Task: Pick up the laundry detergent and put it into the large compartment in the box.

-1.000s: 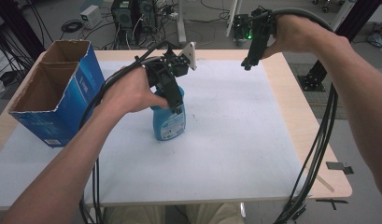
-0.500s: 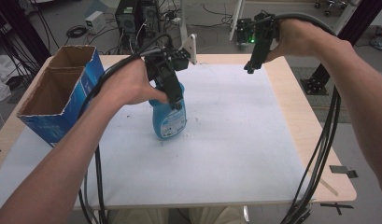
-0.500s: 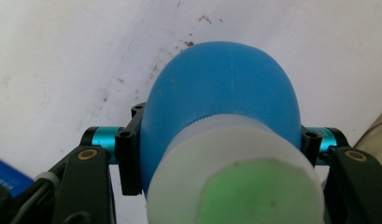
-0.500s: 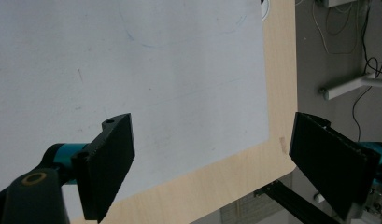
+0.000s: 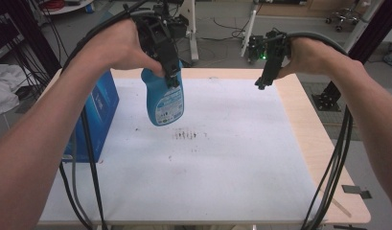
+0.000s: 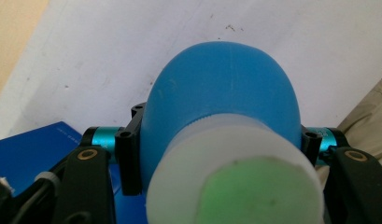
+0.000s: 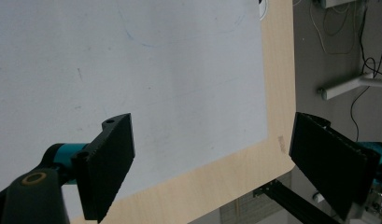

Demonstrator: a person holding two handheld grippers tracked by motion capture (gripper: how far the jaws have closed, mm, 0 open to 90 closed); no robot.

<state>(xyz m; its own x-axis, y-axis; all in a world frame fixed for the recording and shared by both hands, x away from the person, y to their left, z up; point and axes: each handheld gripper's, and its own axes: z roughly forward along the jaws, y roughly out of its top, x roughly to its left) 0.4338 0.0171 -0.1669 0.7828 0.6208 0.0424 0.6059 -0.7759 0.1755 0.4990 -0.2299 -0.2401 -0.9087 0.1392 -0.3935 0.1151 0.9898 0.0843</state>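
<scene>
Left gripper: the left gripper (image 5: 170, 72) is up in the air over the far left part of the bench. Its fingers (image 6: 130, 154) are squeezed tight on the neck of the blue plastic bottle.
Blue plastic bottle: the blue plastic bottle (image 5: 162, 98) with a white label hangs below the left gripper. It is lifted off the bench and touches nothing under it. In the left gripper view its white round cap (image 6: 235, 177) is very close to the camera, and the blue body bulges out past it.
Right gripper: the right gripper (image 5: 261, 85) is held in the air over the far right edge of the bench. It points down. Its fingers (image 7: 109, 158) are spread wide apart, and nothing is between them.
Bench: the light wooden bench (image 5: 323, 148) has a big white sheet (image 5: 222, 172) on top. The sheet has some small dark marks (image 5: 189, 135) near its middle.
Blue cardboard box: a blue cardboard box (image 5: 98, 110) stands on the left side of the bench, just beside the person's left arm.
Cables: black cables (image 5: 335, 163) hang down from each gripper past the edges of the bench.
</scene>
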